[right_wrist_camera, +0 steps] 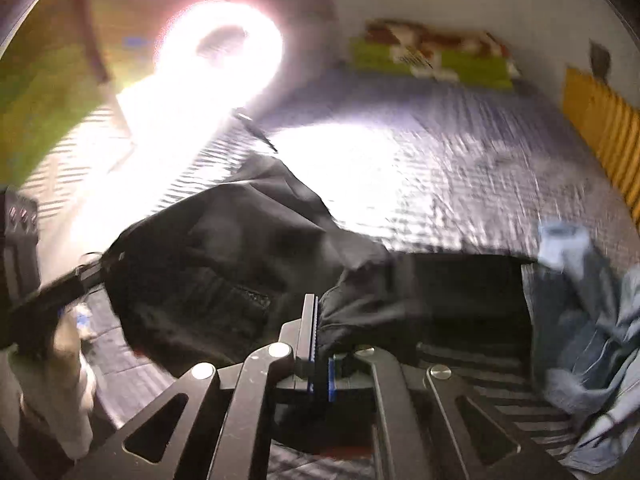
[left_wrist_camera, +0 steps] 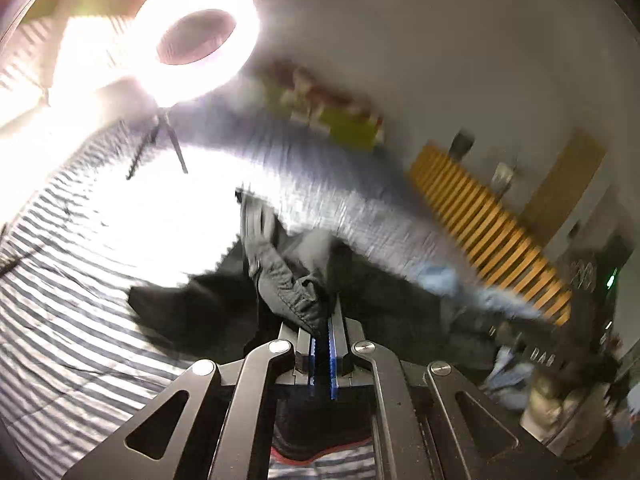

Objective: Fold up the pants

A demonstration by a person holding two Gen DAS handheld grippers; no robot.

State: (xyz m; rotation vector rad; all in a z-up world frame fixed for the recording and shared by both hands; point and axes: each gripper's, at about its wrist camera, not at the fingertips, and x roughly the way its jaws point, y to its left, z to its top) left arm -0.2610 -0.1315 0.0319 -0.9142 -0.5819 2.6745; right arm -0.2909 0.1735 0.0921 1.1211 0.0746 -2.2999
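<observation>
You see one pair of dark pants (right_wrist_camera: 224, 264), one ring light (left_wrist_camera: 196, 36) and two grippers. One blue-grey garment (right_wrist_camera: 588, 340) lies beside them.

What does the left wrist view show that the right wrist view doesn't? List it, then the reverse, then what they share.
Only the left wrist view: the ring light's tripod legs standing on the bed, and the left gripper shut on a bunched grey edge of the pants.

Only the right wrist view: a crumpled pile of blue clothes at the right, and the right gripper shut on the pants.

Both: the ring light, the striped bedsheet, the green pillow, and the yellow slatted panel.
</observation>
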